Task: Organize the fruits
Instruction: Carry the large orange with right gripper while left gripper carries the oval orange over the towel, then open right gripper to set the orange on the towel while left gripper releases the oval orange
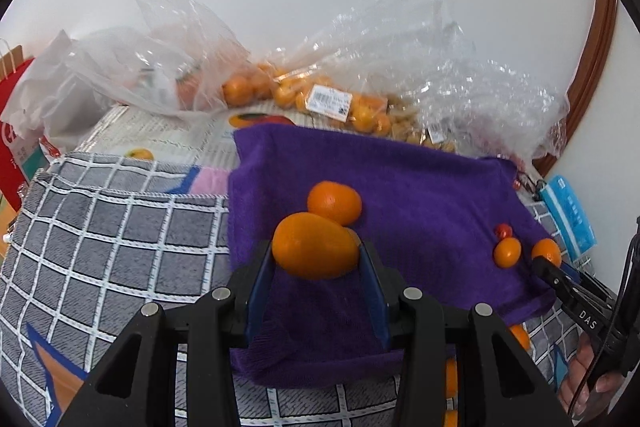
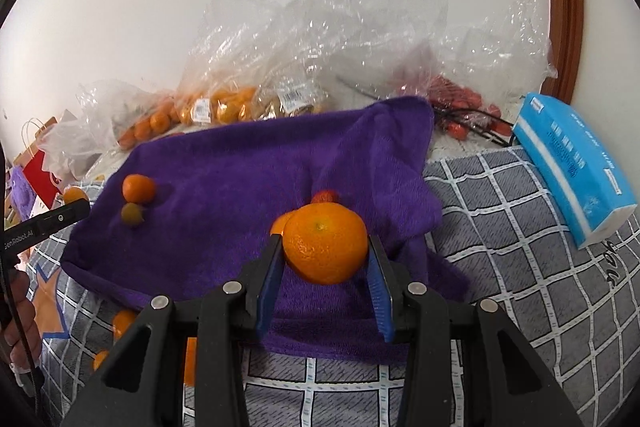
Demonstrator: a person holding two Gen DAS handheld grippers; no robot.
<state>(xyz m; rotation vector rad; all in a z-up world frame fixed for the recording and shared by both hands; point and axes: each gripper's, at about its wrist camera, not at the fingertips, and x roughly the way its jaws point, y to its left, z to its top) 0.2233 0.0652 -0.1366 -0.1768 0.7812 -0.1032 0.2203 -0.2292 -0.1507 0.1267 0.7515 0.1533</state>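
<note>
In the left wrist view my left gripper (image 1: 316,251) is shut on an oval orange fruit (image 1: 316,247), held just above the purple towel (image 1: 420,187). A second orange fruit (image 1: 334,203) lies on the towel right behind it. In the right wrist view my right gripper (image 2: 325,246) is shut on a round mandarin (image 2: 326,247) over the same towel (image 2: 224,167). Behind the mandarin lie a small orange fruit (image 2: 280,225) and a small red fruit (image 2: 325,195). An orange fruit (image 2: 138,188) and an olive-coloured one (image 2: 132,214) lie near the towel's left side.
Clear plastic bags of oranges (image 1: 320,95) and red fruit (image 2: 452,99) crowd the back against the wall. A blue tissue pack (image 2: 572,163) lies at the right on the grey checked cloth (image 1: 100,227). Loose oranges (image 2: 124,323) lie in front of the towel. A red paper bag (image 1: 12,131) stands far left.
</note>
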